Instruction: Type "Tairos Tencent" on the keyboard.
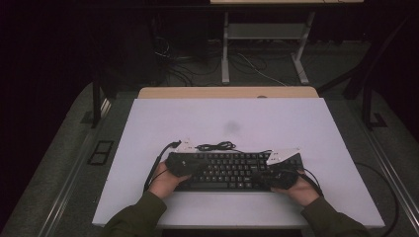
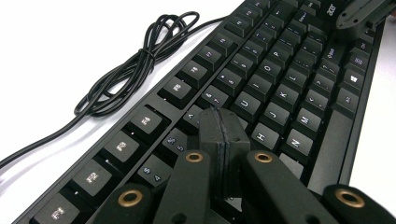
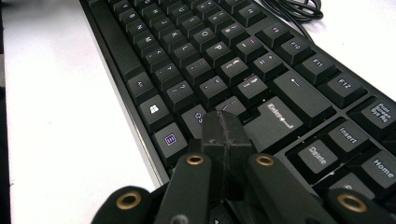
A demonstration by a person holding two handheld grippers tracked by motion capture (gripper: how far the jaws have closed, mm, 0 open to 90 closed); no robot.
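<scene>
Dim lab, white-topped table (image 1: pixel 227 123), floor cables (image 1: pixel 257 69)

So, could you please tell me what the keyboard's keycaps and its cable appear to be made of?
The keycaps look like matte black moulded plastic with printed pale legends, showing soft highlights only. The cable seems rubber- or vinyl-sheathed: smooth, slightly glossy, bending into loose loops on the white tabletop.
</scene>
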